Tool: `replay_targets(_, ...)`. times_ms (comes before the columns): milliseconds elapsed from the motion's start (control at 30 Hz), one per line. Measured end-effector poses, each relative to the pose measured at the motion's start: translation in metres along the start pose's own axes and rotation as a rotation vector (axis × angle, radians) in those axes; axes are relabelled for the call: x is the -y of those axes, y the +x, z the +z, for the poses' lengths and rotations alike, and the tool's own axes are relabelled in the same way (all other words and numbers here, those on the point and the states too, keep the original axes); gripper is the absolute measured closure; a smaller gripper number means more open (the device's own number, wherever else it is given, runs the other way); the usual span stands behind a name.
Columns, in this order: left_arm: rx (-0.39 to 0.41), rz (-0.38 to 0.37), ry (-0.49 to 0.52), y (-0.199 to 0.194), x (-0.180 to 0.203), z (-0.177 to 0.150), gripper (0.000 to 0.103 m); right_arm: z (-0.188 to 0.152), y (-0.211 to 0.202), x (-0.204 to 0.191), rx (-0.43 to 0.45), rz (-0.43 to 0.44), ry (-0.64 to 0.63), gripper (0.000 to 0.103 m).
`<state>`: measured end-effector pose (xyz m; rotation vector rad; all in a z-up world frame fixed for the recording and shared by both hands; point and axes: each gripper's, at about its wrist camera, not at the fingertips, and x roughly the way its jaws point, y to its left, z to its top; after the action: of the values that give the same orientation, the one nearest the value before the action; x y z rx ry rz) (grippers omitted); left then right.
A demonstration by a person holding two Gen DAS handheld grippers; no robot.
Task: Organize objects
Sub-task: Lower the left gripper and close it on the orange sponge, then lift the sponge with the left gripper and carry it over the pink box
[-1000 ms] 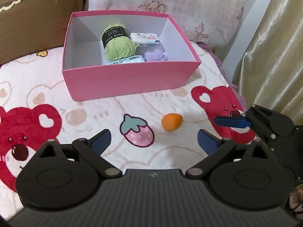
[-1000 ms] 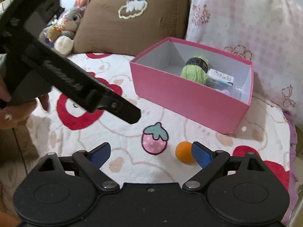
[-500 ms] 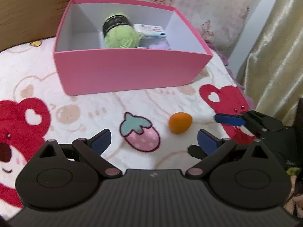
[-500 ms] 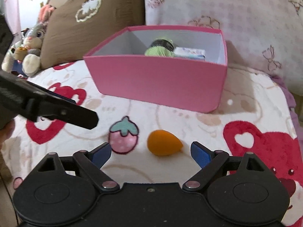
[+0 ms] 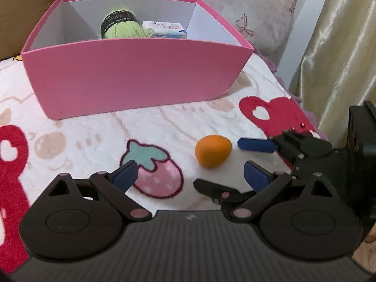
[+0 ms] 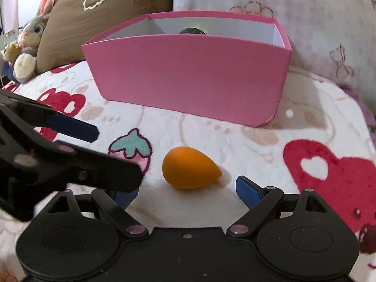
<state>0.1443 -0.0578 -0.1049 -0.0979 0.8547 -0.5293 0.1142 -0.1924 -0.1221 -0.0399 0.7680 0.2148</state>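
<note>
My left claw is matte black plastic: two round pivot discs, angled link arms with pale pinkish rivets, dark blue finger pads, a ribbed grey body. My right claw matches it, with silver rivets.

Both views are bright and evenly lit, with soft, diffuse light and no harsh glare. The curtain at the right carries a satin sheen along its folds. Shadows are faint: a soft one lies under the orange sponge on the blanket, and another beside the pink box at its right corner. The fisheye lens bows the box's straight edges and darkens the far corners of both views. In the right wrist view the left gripper, close to the lens, is smeared and out of focus. The plush rabbit at the edge looks slightly soft.
</note>
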Motion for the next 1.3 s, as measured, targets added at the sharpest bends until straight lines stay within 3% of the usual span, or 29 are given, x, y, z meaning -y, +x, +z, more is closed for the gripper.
replay_targets(200,0.037,-0.060,-0.010,0.016,0.002,0.000,0.008,-0.001,-0.001,0.001,0.024,0.023,-0.001,0.012)
replay_targets(300,0.034,-0.081,-0.023,0.024,0.003,0.000,0.013,-0.003,0.002,0.002,0.025,0.008,-0.004,0.014)
replay_targets(367,0.031,-0.091,-0.037,0.028,0.003,0.000,0.021,-0.003,0.004,0.003,0.027,0.005,0.007,0.015)
replay_targets(433,0.021,-0.087,-0.041,0.033,0.004,0.000,0.042,-0.003,0.005,0.003,0.028,0.000,0.012,0.019)
replay_targets(500,0.008,-0.068,-0.039,0.036,0.004,-0.001,0.056,-0.003,0.004,0.001,0.027,-0.012,-0.006,0.027)
replay_targets(567,0.017,-0.084,-0.052,0.035,0.002,-0.003,0.063,-0.001,0.001,0.001,0.036,-0.005,-0.014,0.044)
replay_targets(633,0.020,-0.123,-0.075,0.033,0.000,-0.004,0.073,-0.001,-0.001,0.000,0.036,0.005,-0.012,0.047)
replay_targets(1300,-0.049,-0.118,-0.054,-0.008,-0.003,-0.015,0.073,-0.003,-0.022,-0.043,0.015,0.014,-0.176,0.049)
